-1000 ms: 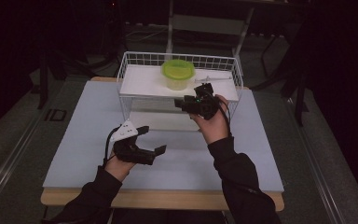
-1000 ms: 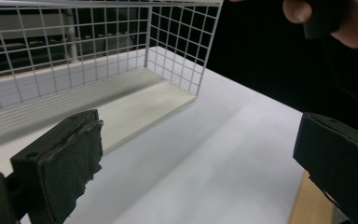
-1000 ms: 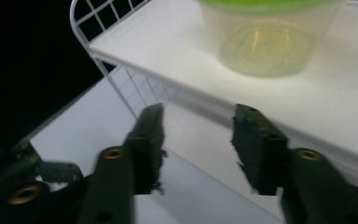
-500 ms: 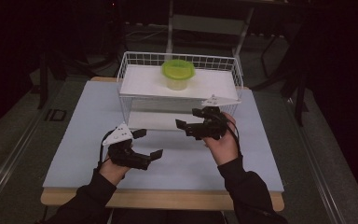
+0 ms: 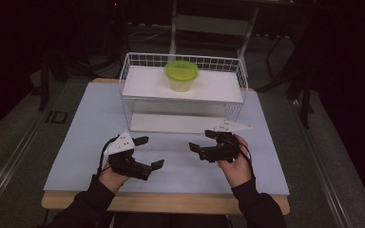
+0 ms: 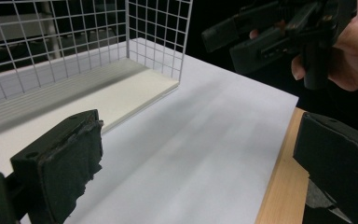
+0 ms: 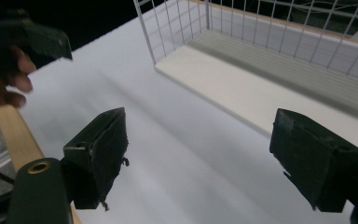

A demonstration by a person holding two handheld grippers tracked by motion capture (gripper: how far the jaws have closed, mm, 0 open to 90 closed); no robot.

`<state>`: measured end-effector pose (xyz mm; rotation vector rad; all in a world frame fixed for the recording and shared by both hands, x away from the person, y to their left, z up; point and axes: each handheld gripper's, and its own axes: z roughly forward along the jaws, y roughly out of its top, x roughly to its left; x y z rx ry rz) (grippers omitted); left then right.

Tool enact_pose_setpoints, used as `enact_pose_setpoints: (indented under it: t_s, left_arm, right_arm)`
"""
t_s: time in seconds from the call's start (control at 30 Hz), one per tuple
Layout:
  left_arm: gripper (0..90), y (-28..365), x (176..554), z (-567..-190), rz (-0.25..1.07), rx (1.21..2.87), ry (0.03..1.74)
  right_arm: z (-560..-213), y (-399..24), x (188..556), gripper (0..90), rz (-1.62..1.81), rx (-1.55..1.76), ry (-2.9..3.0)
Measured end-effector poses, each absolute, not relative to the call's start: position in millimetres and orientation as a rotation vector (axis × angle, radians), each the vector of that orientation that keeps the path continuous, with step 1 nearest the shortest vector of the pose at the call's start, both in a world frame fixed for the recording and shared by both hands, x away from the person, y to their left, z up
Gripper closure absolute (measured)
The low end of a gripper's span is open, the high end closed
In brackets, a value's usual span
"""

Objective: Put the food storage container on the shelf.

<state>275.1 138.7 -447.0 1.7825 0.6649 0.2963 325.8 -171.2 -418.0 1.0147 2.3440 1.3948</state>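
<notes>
Table: you are working over its white top. Rack: sitting at the far side; the tub is resting on its upper shelf, apparently placed. Right gripper: jaws just opened wide, empty, hovering near the right. Left gripper: gaping wide, empty, waiting near the left.

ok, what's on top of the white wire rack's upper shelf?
A clear plastic tub with a lime-green lid stands near the middle of the white wire rack's upper shelf. The lid covers its contents. The board hides part of the lower shelf.
</notes>
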Motion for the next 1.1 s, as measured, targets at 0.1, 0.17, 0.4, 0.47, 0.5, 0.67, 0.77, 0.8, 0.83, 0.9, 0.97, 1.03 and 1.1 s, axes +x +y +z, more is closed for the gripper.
enact_pose_setpoints:
  t_s: [0.1,0.17,0.4,0.47,0.5,0.67,0.77,0.8,0.83,0.9,0.97,1.03,1.1]
  left_arm:
    - [2.2,141.5,274.3,-451.1,0.291,1.779,0.673]
    - [2.2,143.4,274.0,-454.7,0.289,1.791,0.681]
    - [2.2,151.1,271.0,-465.3,0.274,1.805,0.707]
    - [2.2,154.9,269.6,-468.4,0.273,1.809,0.716]
    - [2.2,154.9,269.6,-468.4,0.273,1.809,0.716]
    - [2.2,161.5,266.5,-473.5,0.270,1.816,0.730]
    - [2.2,163.4,265.9,-475.6,0.271,1.814,0.734]
    - [2.2,164.7,265.8,-477.3,0.266,1.812,0.742]
    - [2.2,164.7,265.8,-477.3,0.266,1.812,0.742]
    - [2.2,166.4,265.3,-478.5,0.270,1.812,0.739]
    - [2.2,167.2,265.4,-478.7,0.272,1.808,0.735]
    - [2.2,169.5,265.5,-478.0,0.286,1.803,0.736]
    - [2.2,170.8,265.7,-478.3,0.284,1.799,0.742]
  right_arm:
    - [-427.8,-177.9,321.4,18.6,1.373,1.019,2.349]
    - [-434.7,-182.8,319.8,18.6,1.363,1.032,2.362]
    - [-454.1,-198.8,311.8,18.7,1.353,1.068,2.368]
    - [-458.2,-202.5,309.4,18.6,1.343,1.076,2.371]
    - [-460.1,-204.0,308.5,18.6,1.340,1.081,2.377]
    - [-465.7,-212.7,303.6,18.5,1.331,1.099,2.375]
    - [-468.9,-217.8,299.9,18.2,1.333,1.101,2.377]
    - [-470.2,-219.2,298.7,18.2,1.328,1.103,2.373]
    - [-471.5,-220.6,297.8,18.1,1.323,1.105,2.377]
    - [-473.9,-223.1,296.7,18.1,1.314,1.110,2.377]
    - [-475.8,-225.3,296.1,18.1,1.311,1.120,2.378]
    - [-477.8,-226.6,296.0,18.1,1.303,1.123,2.378]
    - [-479.7,-226.8,296.1,18.1,1.294,1.121,2.381]
